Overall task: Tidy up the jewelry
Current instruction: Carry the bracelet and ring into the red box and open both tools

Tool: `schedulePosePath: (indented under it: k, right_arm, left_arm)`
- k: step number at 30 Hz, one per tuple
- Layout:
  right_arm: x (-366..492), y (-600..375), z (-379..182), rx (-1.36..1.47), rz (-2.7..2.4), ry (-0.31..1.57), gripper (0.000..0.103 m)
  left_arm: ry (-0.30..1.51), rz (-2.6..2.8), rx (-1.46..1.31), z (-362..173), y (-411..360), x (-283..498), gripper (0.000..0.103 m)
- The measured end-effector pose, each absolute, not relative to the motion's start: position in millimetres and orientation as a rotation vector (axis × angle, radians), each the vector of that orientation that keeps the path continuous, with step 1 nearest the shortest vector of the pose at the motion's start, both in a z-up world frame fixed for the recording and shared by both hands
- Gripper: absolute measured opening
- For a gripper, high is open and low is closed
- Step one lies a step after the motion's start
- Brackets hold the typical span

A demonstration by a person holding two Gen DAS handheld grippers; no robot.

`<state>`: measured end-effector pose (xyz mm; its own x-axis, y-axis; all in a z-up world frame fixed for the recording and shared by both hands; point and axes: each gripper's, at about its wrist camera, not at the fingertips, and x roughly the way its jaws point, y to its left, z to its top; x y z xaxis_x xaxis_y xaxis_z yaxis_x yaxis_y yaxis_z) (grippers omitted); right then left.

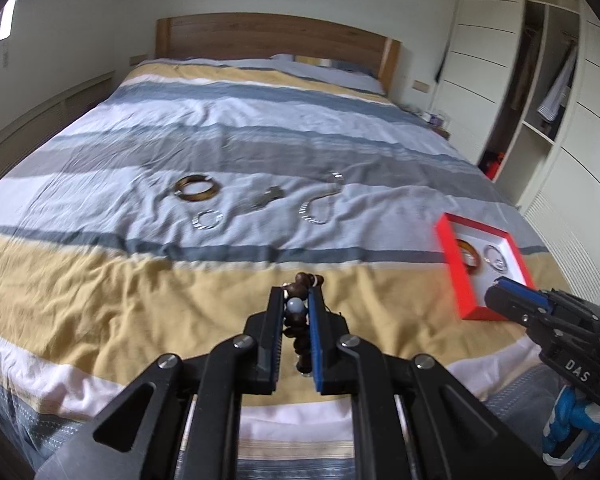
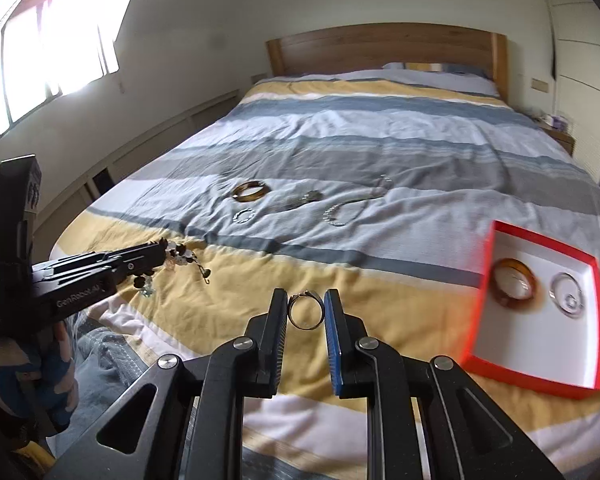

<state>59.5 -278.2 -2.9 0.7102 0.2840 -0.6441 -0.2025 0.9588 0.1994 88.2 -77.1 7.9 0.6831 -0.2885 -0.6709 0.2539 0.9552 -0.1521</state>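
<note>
- The left gripper [image 1: 296,300] is clamped on a beaded bracelet [image 1: 302,284] of dark brown beads with one pale blue-grey bead; its loose end dangles between the fingers, above the yellow band of the striped bedspread [image 1: 100,300].
- The right gripper [image 2: 306,304] pinches a metal ring [image 2: 306,312] upright between its two pads, over the same yellow band.
- In the right wrist view the left gripper enters from 9 o'clock, beads hanging from its tip.
- A red-rimmed tray [image 2: 480,280] with a white floor lies on the bedspread at 3 o'clock of the right gripper. Inside it rest an amber bangle [image 2: 514,286] and, just beside it, a silver bangle [image 2: 566,294] with a small ring-like piece I cannot make out within it.
- Further up the bed, at 12 o'clock, lie a brown bangle [image 1: 196,189], a small sparkling bracelet [image 1: 208,220] just below it, a silvery clasp-like piece [image 1: 266,198], and a long silver chain [image 1: 320,204], all well apart from the tray.
- A wooden headboard [image 1: 276,36] closes the far end.
</note>
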Motion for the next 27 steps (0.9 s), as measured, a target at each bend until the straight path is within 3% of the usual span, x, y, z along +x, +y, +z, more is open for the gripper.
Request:
schedulePosePath:
  k: [14, 27]
  right_arm:
    - [27, -425, -7, 0.161, 0.036, 0.71, 0.018]
    - [57, -503, -68, 0.205, -0.056, 0.811, 0.019]
  left_arm:
    - [0.782, -0.603, 0.043, 29, -238, 90, 0.011]
    - [0.885, -0.747, 0.169, -30, -367, 125, 0.011]
